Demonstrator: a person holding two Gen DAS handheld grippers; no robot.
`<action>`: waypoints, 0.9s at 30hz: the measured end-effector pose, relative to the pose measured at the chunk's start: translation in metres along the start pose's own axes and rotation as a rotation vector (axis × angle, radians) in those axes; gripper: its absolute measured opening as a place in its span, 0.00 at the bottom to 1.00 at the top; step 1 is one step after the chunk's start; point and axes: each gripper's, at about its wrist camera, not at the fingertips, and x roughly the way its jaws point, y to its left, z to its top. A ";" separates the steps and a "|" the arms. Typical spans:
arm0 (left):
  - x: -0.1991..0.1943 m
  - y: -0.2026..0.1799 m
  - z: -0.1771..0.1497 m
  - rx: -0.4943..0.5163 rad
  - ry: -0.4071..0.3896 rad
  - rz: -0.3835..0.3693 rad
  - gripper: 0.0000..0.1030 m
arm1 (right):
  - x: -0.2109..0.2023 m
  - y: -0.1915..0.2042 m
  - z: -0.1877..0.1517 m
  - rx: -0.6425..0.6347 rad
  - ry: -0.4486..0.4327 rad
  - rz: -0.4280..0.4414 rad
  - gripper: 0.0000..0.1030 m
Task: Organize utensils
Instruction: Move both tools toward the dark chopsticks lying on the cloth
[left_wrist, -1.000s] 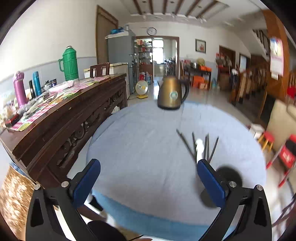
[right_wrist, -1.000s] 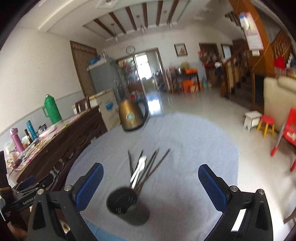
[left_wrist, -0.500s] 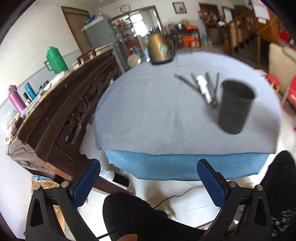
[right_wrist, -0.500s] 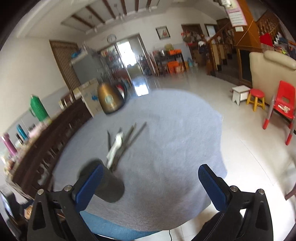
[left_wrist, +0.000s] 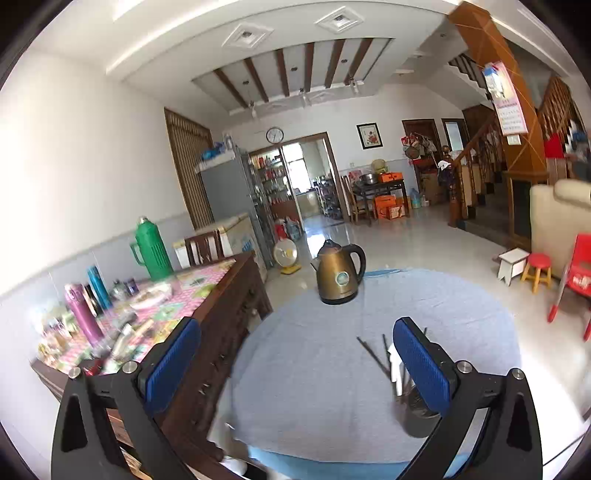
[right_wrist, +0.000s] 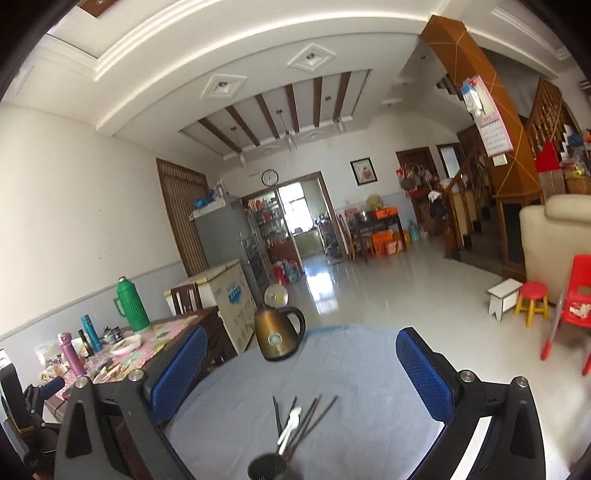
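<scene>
Several dark chopsticks (right_wrist: 310, 421) and a white spoon (right_wrist: 290, 428) lie in a bunch on the round table's grey-blue cloth (right_wrist: 369, 387). A dark utensil cup (right_wrist: 267, 469) stands just in front of them. In the left wrist view the chopsticks (left_wrist: 371, 354), spoon (left_wrist: 396, 367) and cup (left_wrist: 417, 415) show partly behind my right finger. My left gripper (left_wrist: 295, 365) is open and empty, held above the table's near edge. My right gripper (right_wrist: 301, 380) is open and empty, above and short of the cup.
A bronze electric kettle (right_wrist: 279, 338) stands at the table's far side. A dark wooden sideboard (left_wrist: 218, 332) with bottles and a green thermos (left_wrist: 151, 249) runs along the left. Small stools and a red chair (right_wrist: 569, 306) stand on the floor at right.
Both cameras have swung upward, so the room and ceiling fill the views. The left gripper tilted up from looking down at the table edge. The utensils and cup lie unmoved.
</scene>
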 end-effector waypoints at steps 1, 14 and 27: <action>0.012 0.000 -0.005 -0.020 0.038 -0.014 1.00 | 0.013 0.004 -0.009 -0.001 0.039 0.009 1.00; 0.181 -0.018 -0.084 -0.104 0.428 -0.029 1.00 | 0.174 -0.021 -0.131 0.087 0.506 -0.042 1.00; 0.208 0.005 -0.087 -0.145 0.404 0.001 1.00 | 0.229 0.048 -0.146 -0.077 0.557 -0.070 1.00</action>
